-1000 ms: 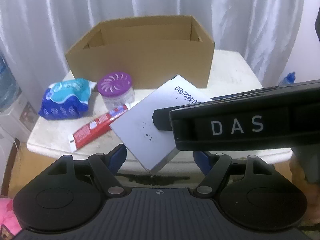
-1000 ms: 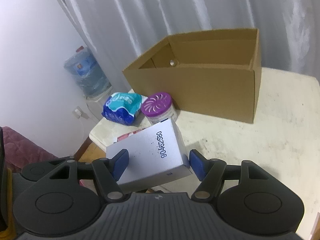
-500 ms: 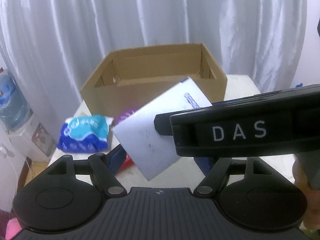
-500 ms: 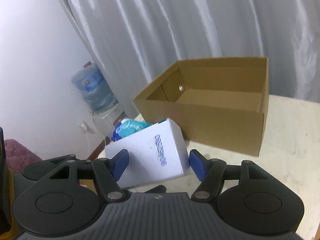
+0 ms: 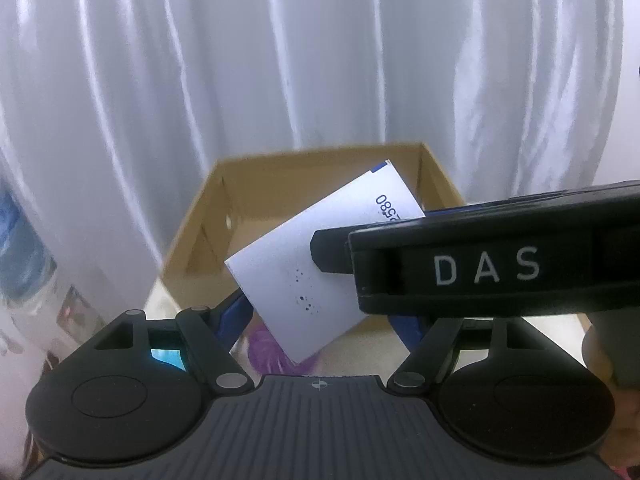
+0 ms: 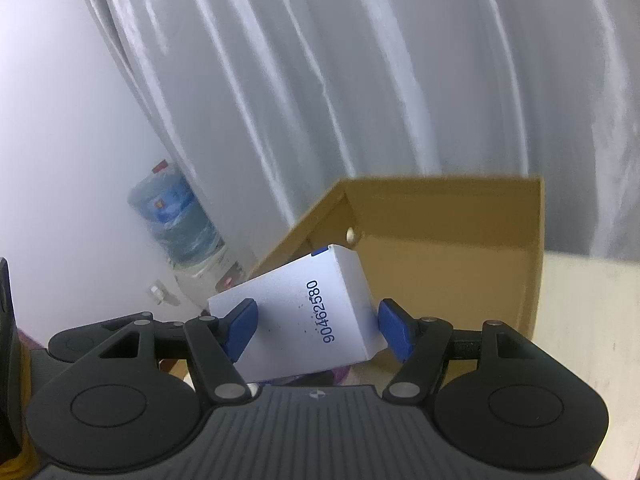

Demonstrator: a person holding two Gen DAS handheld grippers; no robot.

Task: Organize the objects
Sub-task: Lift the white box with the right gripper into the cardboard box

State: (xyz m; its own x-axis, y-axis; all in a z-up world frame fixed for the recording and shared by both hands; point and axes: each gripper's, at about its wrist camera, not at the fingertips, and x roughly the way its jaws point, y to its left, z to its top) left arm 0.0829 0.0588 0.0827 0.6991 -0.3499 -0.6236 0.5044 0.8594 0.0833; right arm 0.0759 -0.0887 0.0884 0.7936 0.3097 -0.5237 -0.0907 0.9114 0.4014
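White pleated curtain (image 5: 280, 60) fills the background of both wrist views; a plain pale wall (image 6: 60, 160) adjoins it at left in the right wrist view. An open brown cardboard box (image 6: 460, 248) stands on a cream table (image 6: 592, 320), its cavity facing up, with a small round hole in one inner wall. A blue water-dispenser bottle (image 6: 176, 216) stands against the wall, well apart from the table.

The white carton (image 6: 304, 316), a flat rectangular package printed with the dark blue number 90462580 and flecked with small dark specks, has a blue mark at its upper corner. It is held tilted in the air in front of the near rim of the cardboard box, its upper corner overlapping the box opening in both views.

The right gripper (image 6: 316, 328) pinches the carton, one blue pad on each of two opposite sides. In the left wrist view this gripper's black body, lettered "DAS", crosses the right half of the picture and hides part of the carton. The left gripper (image 5: 320, 320) has its blue pads flanking the carton's lower corner; contact cannot be told.

Below the carton, a purple-lidded container (image 5: 268, 350) and a sliver of a turquoise packet (image 5: 168, 356) are partly visible.
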